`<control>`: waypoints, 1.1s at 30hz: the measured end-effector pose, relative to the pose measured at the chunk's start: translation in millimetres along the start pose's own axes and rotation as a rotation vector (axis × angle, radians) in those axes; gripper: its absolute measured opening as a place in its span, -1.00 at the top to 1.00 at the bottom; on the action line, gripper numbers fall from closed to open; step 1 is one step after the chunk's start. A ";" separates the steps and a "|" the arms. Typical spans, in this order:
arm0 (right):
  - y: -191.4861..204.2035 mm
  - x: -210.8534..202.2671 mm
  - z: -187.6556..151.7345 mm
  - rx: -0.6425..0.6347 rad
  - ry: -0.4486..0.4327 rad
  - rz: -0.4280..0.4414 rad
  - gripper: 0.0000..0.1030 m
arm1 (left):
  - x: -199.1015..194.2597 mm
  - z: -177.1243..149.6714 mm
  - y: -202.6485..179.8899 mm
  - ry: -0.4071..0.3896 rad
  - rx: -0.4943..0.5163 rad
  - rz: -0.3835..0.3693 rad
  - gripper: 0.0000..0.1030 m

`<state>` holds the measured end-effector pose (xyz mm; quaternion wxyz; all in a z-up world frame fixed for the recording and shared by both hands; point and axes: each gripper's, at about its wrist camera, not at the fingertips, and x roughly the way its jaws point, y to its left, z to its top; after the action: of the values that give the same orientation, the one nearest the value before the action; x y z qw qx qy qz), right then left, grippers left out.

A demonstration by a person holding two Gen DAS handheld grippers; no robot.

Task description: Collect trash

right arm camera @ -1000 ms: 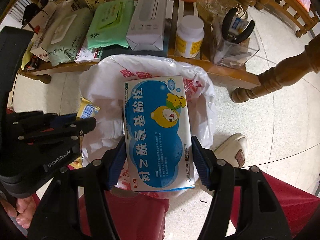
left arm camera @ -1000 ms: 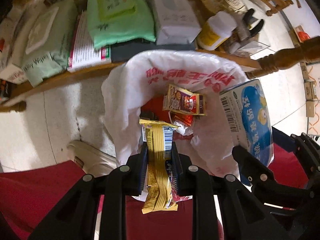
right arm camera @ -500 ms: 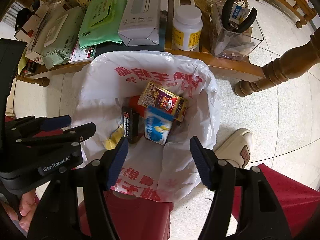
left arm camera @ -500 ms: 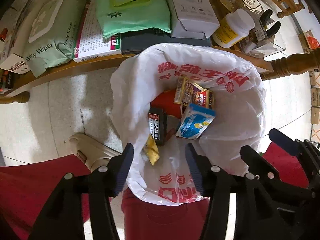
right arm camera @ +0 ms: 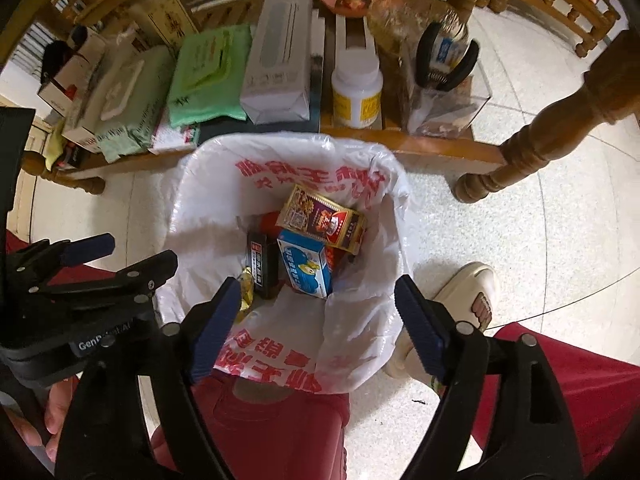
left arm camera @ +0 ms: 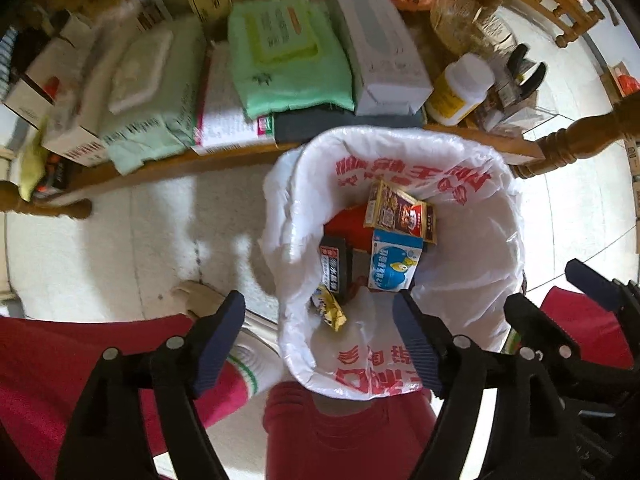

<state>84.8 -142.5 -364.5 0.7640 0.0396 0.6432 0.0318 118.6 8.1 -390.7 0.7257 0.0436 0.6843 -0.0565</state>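
I am holding both claws over the trash bag, and neither is carrying anything: the left claw is spread wide above the near rim, and the right claw is spread just as wide beside it. Inside the bag, the blue box, the purple-and-gold box, the black pack and the yellow wrapper are lying together at the bottom. I judge the dropping step is finished. Next I am expecting to look for more trash, perhaps on the cluttered low shelf at the far side, which calls for lifting clear of the bag.
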 end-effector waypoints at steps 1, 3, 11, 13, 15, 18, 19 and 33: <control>0.2 -5.3 -1.4 0.000 -0.012 0.000 -0.50 | -5.9 -1.9 -1.0 -0.014 0.006 0.009 -0.46; 1.7 -19.1 -6.1 -0.006 -0.044 -0.006 -0.51 | -19.2 -7.2 -1.1 -0.043 0.006 0.017 -0.47; 5.6 -75.5 -25.0 0.005 -0.180 -0.028 -0.59 | -76.1 -29.0 -7.1 -0.190 0.003 0.052 -0.47; 5.2 -93.6 -32.4 0.012 -0.220 -0.033 -0.62 | -94.8 -35.9 -10.1 -0.234 0.005 0.058 -0.47; 6.1 -112.4 -39.3 0.016 -0.261 -0.037 -0.63 | -114.7 -43.5 -13.7 -0.280 0.005 0.057 -0.48; 7.3 -144.5 -46.4 0.021 -0.339 -0.047 -0.65 | -146.2 -51.9 -18.5 -0.348 -0.002 0.045 -0.51; 7.0 -157.9 -48.6 0.022 -0.372 -0.048 -0.65 | -156.0 -53.9 -19.6 -0.371 -0.006 0.040 -0.52; 8.2 -319.7 -71.5 0.027 -0.787 -0.117 -0.86 | -322.7 -81.1 -32.3 -0.763 -0.047 0.065 -0.81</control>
<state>-40.1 -164.8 -62.4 0.9521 0.0222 0.3027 -0.0380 15.4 -5.2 -72.9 0.9305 0.0244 0.3644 -0.0298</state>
